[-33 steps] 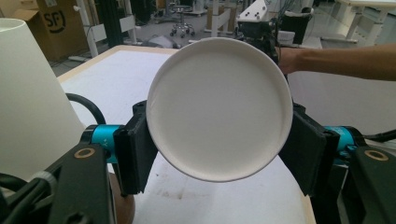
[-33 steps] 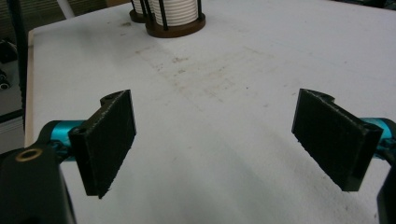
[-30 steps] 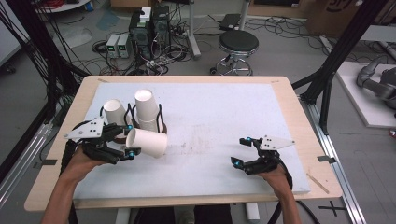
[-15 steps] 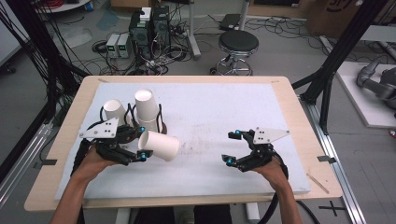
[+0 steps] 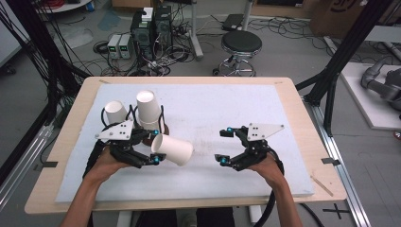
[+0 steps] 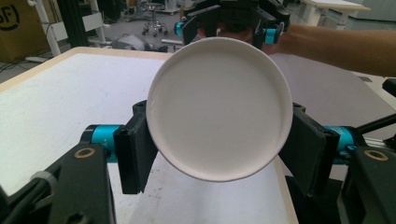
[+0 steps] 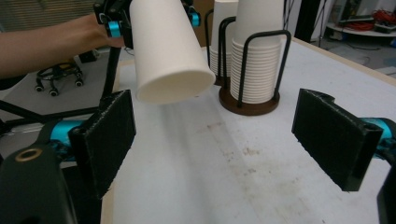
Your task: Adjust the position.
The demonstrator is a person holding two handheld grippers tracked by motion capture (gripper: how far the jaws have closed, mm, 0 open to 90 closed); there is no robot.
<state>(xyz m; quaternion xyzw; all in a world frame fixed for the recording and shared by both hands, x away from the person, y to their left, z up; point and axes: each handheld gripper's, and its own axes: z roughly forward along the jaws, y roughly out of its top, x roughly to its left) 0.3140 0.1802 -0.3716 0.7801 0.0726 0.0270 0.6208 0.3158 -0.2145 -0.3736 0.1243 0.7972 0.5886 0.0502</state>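
At the left of the high view the left gripper (image 5: 153,152) is clamped on a paper cup (image 5: 172,149), held on its side above the mat (image 5: 208,109), its base toward the right gripper (image 5: 226,145). In the left gripper view the two black jaws press on either side of the cup (image 6: 218,108); the round white base faces the camera. Just behind the cup stands the rack (image 5: 151,132), a dark round base with black wire loops holding a stack of cups (image 5: 148,109), with a second stack (image 5: 115,111) to its left.

The step in hand looks like a handover: one cup is off the rack and is carried toward the middle of the table. The right gripper's jaws stand wide apart with nothing between them, and in the right gripper view the cup (image 7: 166,53) hangs ahead of them and to the left, apart from both pads. The next move probably calls for the right jaws to come around the cup's wall and close gently, since thin paper would crush, before the left jaws let go.

The mat is white with faint grey scuffs near the middle, and lies on a pale wooden table (image 5: 312,142). Beyond it is a grey floor with computer boxes (image 5: 151,26), tangled cables and a black stool (image 5: 241,45), with black frame posts (image 5: 347,49) at the right.
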